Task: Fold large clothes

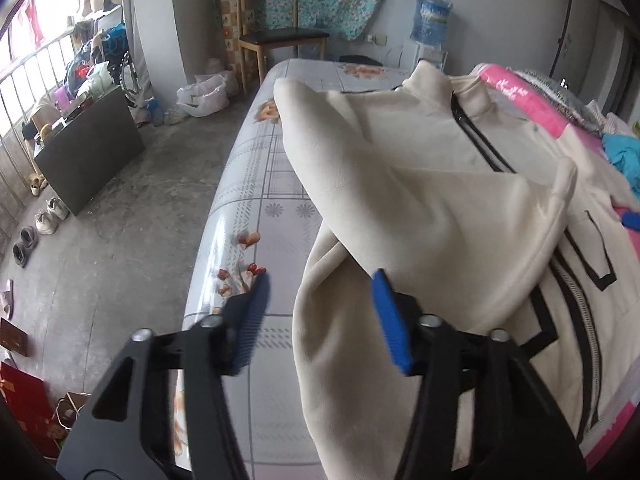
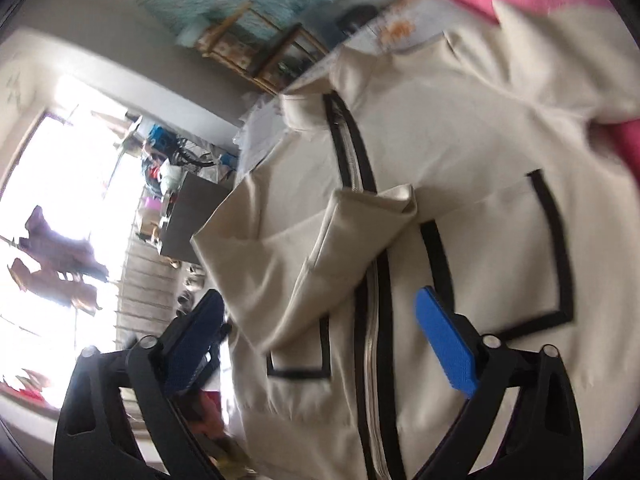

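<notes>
Cream jacket (image 1: 420, 200) lies beneath both downward-tilted grippers, left gripper (image 1: 320, 312) and right gripper (image 2: 320, 336) spread.

Jacket (image 1: 420, 184) is cream w/ black trim lines & a black-edged zip. Table cover (image 1: 276, 216) under the jacket is pale grey w/ checks & orange flowers. Beside the jacket, cloth (image 1: 524, 96) is pink. Gripper pads (image 1: 390, 320) are blue.

No text, number or brand can be read in either view. The blue water-dispenser bottle (image 1: 432, 20) against the far wall carries a pale label, but its printing is too small and blurred to make out. The red cardboard box (image 1: 24, 404) on the floor shows gold decoration, with no letters that can be read.
</notes>
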`<state>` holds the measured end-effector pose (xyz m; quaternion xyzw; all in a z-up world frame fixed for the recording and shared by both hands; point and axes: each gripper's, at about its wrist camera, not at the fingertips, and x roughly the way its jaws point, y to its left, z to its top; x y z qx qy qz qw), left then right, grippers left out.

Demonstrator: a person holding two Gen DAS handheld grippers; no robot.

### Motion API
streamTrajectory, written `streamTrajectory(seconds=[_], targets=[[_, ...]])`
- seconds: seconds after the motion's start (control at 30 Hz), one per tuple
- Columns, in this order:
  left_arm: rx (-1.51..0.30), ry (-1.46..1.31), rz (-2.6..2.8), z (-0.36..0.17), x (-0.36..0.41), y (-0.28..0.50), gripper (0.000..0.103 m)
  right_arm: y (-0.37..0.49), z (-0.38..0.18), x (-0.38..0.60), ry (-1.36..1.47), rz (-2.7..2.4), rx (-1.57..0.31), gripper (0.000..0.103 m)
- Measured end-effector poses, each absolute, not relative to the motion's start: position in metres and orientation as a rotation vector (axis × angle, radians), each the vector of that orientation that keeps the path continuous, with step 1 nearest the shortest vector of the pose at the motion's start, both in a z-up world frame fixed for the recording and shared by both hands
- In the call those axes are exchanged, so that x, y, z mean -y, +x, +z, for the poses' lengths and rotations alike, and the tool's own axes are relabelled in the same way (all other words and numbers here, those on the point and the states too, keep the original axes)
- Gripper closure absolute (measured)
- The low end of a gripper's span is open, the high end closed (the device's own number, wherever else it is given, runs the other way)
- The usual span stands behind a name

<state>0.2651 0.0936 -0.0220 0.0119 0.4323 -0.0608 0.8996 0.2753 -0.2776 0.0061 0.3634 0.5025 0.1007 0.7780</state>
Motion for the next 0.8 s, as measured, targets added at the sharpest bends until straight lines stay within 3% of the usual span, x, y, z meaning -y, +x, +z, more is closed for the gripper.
streamTrajectory(seconds=[0.07, 0.2, 0.3, 0.37, 0.47, 0.7, 0.8], targets=[[-0.904, 0.026, -0.137, -0.027, -0.092, 0.268, 0.07, 0.293, -0.006, 0.278, 0.818, 0.211, -1.119, 0.015], [-0.907, 0.068, -0.13, -0.036, -0.086, 0.268, 0.077, 0.324, -0.036, 0.274, 0.812, 0.158, -1.225, 0.018], [-0.9, 0.082, -0.129, -0.038, -0.086, 0.266, 0.078, 0.327, -0.051, 0.271, 0.798, 0.152, -1.264, 0.038], [-0.901, 0.067, -0.136, -0.038, -0.088, 0.266, 0.078, 0.323, -0.052, 0.275, 0.81, 0.178, -1.25, 0.068], [-0.898, 0.045, -0.15, -0.034, -0.094, 0.266, 0.078, 0.302, -0.04, 0.284, 0.825, 0.223, -1.172, 0.086], [-0.95, 0.114, -0.174, -0.039, -0.091, 0.276, 0.077, 0.285, -0.049, 0.298, 0.839, 0.24, -1.181, 0.083], [-0.965, 0.132, -0.15, -0.044, -0.091, 0.282, 0.077, 0.291, -0.047, 0.299, 0.851, 0.255, -1.196, 0.056]])
